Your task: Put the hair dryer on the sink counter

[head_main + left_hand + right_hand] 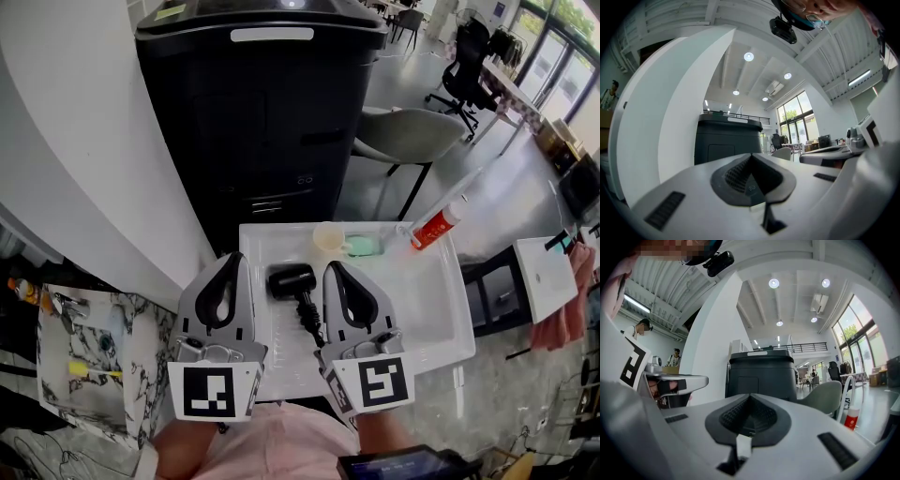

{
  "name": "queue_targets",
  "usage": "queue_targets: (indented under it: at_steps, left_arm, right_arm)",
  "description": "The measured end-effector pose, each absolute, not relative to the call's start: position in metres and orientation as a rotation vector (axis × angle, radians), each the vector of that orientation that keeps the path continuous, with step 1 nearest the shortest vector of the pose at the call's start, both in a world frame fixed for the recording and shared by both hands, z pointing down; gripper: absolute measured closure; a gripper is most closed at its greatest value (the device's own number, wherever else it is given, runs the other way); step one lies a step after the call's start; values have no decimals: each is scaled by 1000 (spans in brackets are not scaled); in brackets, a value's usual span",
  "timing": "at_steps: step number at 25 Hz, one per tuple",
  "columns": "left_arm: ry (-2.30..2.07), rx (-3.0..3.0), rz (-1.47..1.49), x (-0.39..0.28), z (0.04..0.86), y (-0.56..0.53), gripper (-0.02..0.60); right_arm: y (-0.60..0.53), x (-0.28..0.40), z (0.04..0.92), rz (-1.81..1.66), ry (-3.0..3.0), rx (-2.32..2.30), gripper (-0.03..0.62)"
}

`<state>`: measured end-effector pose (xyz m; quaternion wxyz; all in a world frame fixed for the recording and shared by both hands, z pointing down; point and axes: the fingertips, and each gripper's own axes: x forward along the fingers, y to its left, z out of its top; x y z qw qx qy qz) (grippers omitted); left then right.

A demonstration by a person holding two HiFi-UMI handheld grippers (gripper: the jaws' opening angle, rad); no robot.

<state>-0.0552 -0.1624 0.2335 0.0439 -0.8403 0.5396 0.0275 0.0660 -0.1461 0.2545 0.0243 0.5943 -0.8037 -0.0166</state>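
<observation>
The black hair dryer [292, 281] lies on a white tray table [433, 314], its dark cord [311, 323] trailing toward me. My left gripper [231, 260] hovers just left of the dryer and my right gripper [334, 270] just right of it. Both are held up close to the head camera, above the tray, and hold nothing. In the left gripper view the jaws meet at a point [751, 157], shut and empty. The right gripper [750, 397] looks the same, shut. A marble-patterned counter [89, 370] lies to the lower left. Neither gripper view shows the dryer.
A cream cup [328, 238], a green item [364, 247] and a red-and-white bottle [437, 225] sit along the tray's far edge. A tall black machine [262, 112] stands behind the tray, with a grey chair [405, 136] to its right. Small items clutter the counter.
</observation>
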Motion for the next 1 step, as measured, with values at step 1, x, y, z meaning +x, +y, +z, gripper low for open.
queue_targets:
  at_steps: [1]
  left_arm:
    - [1650,-2568,83,-55,234,-163,572]
  right_arm:
    - [-147,66,255,-51,-2487,1838,596]
